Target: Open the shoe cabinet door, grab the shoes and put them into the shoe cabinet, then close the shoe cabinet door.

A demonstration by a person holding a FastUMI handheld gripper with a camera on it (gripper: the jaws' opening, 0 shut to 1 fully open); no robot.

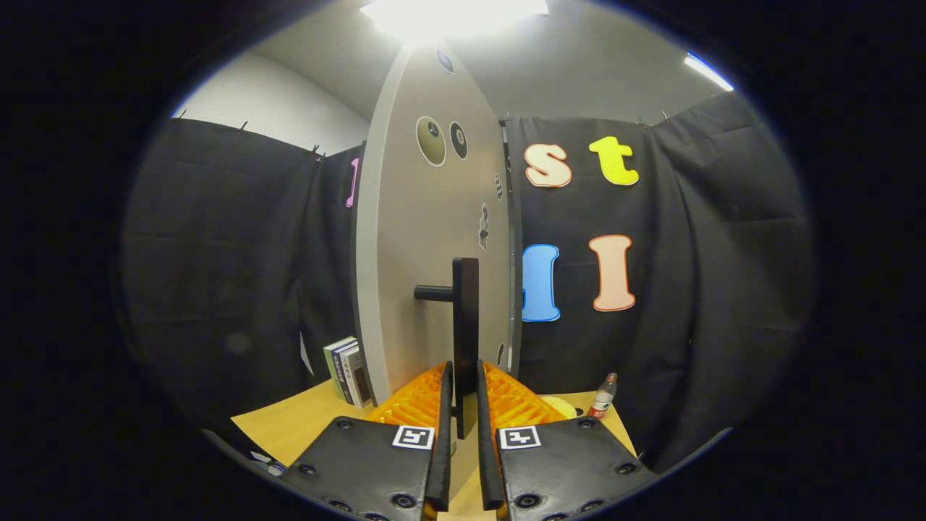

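Note:
The pale shoe cabinet door [427,239] stands tall just ahead of me, seen at a slant with its thick edge toward the left. A black vertical bar handle [465,311] juts out from it on a short stub. My gripper [464,370] is shut on the lower end of this handle, with one finger pressed on each side of the bar. Round and small stickers dot the door's face. The cabinet's inside is hidden behind the door.
The cabinet stands on a light wooden table [304,420]. A few books [347,370] lean upright left of the door. A small bottle [602,396] with a red label stands at the right, beside a yellowish object [558,404]. Black cloth walls surround the table.

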